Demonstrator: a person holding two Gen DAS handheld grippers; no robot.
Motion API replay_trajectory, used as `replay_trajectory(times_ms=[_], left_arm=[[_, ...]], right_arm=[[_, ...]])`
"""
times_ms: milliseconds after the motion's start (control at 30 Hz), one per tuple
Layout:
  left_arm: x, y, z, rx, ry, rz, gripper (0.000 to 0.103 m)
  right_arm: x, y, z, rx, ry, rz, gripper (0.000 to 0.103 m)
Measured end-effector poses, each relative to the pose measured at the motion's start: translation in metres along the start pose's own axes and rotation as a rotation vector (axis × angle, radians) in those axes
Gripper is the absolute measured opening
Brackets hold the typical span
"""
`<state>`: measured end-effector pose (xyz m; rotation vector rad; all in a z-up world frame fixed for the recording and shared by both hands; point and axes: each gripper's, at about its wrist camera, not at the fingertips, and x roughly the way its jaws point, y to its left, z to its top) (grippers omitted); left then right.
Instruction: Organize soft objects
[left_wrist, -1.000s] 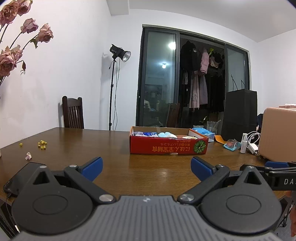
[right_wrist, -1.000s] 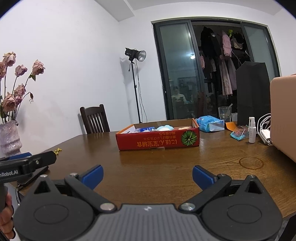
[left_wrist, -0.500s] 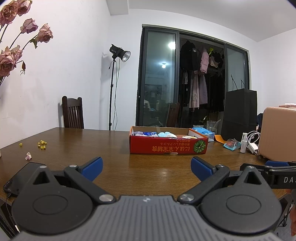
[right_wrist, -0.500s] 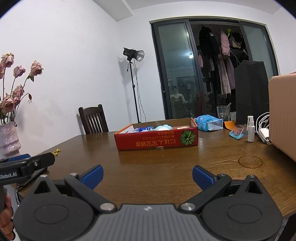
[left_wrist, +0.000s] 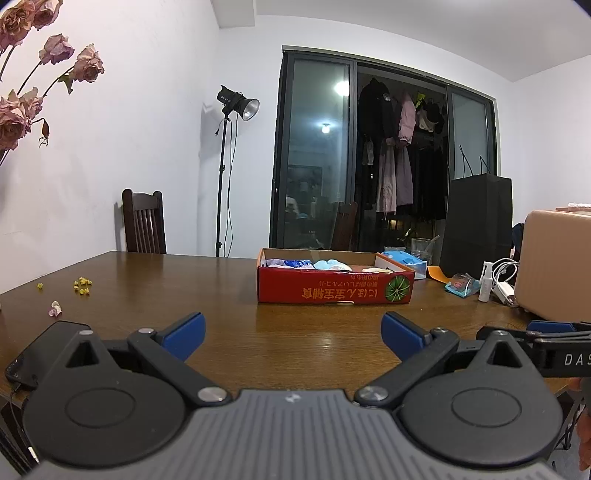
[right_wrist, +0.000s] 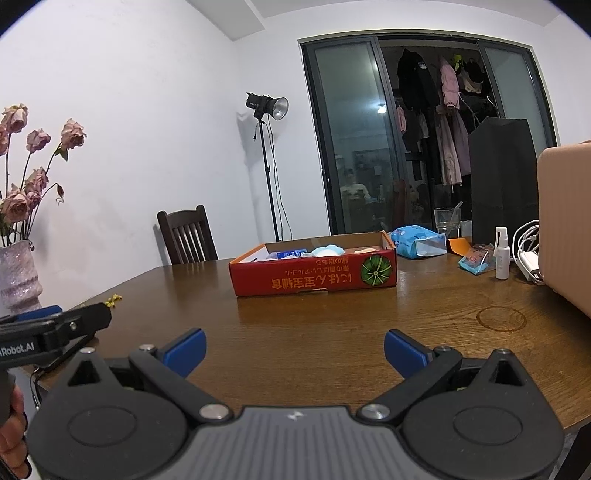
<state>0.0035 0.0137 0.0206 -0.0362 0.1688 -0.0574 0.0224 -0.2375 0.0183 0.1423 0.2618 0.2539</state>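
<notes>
Grippers both sit at the near edge of the wooden table (left_wrist: 229, 295), and I see each one spread wide with nothing between its blue pads: the left gripper (left_wrist: 291, 330) in its own camera, the right gripper (right_wrist: 295, 350) in its own. Each also shows at the margin of the other's view, side by side and apart. The red cardboard box (left_wrist: 334, 290) stands toward the middle of the table, well beyond both sets of fingers, with its printed long wall and green melon picture facing me. Inside it lie the soft objects (left_wrist: 328, 264), light blue, white and cream bundles tucked below the rim; I cannot tell from here what each one is. Just past the box's right end, toward the far right corner, I see a blue wipes pack (right_wrist: 417, 242), a drinking glass (right_wrist: 447, 221), a small white spray bottle (right_wrist: 501, 258) and a tall black bag (right_wrist: 502, 177). A tan case (right_wrist: 565, 221) stands at the right edge. At the left edge a dark phone (left_wrist: 44, 347) lies flat near my left gripper, with yellow crumbs (left_wrist: 83, 286) and a pink petal (left_wrist: 55, 308) scattered beyond it, and a vase of dried roses (right_wrist: 18, 273) at that side.
</notes>
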Motion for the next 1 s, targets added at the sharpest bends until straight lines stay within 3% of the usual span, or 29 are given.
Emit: replay_trajectory(times_ms=[1000], left_arm=[[-0.0016,0.0020,-0.0018,0.015,-0.007,-0.024,0.103]], right_arm=[[-0.0051,0.0015,-0.0020,-0.012,-0.020,-0.004,0.103]])
